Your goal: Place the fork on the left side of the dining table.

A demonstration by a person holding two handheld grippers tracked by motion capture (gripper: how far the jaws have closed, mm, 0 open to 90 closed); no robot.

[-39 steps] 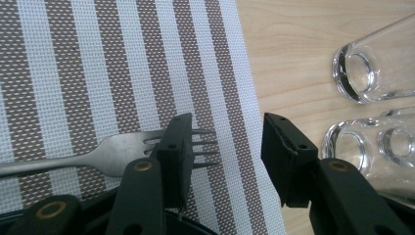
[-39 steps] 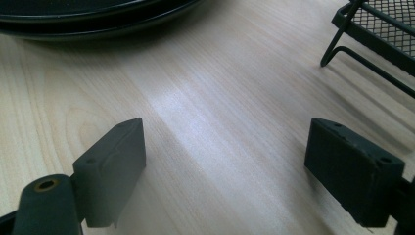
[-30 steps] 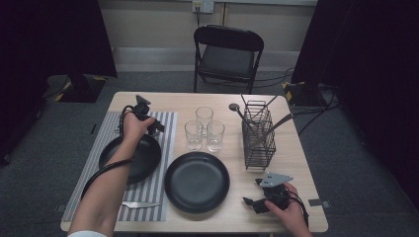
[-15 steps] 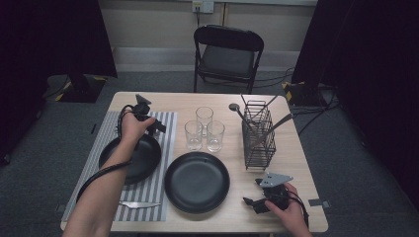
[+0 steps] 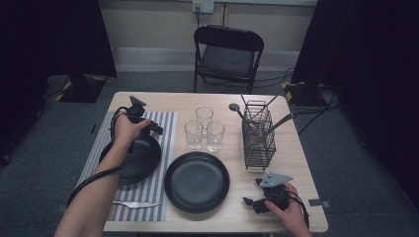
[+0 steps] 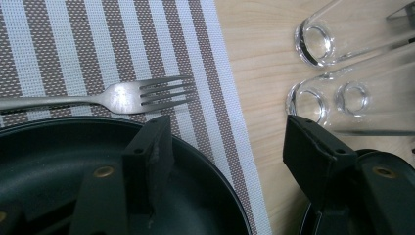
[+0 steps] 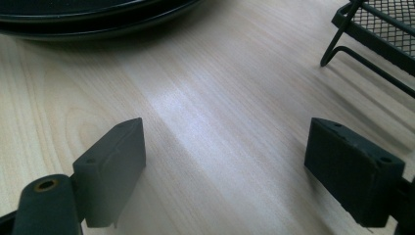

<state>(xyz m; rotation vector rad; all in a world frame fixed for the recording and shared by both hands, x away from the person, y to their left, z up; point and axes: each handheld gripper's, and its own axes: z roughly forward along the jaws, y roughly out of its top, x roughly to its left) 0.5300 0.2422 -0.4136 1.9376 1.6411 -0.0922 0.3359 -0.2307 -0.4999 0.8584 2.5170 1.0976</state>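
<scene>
High view looks down on the table (image 5: 296, 163); gripper views sit close (sharing its plates (image 5: 196, 181)).

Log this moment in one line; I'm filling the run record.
left gripper: open, jaws just opened, over plate rim | fork: on placemat | right gripper: open, empty

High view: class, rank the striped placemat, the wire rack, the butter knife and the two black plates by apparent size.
1. striped placemat
2. black plates, alike; unranked
3. wire rack
4. butter knife

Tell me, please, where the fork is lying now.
In the left gripper view, the fork lies on the striped placemat, just beyond the rim of the black plate, tines pointing toward the glasses.
</scene>
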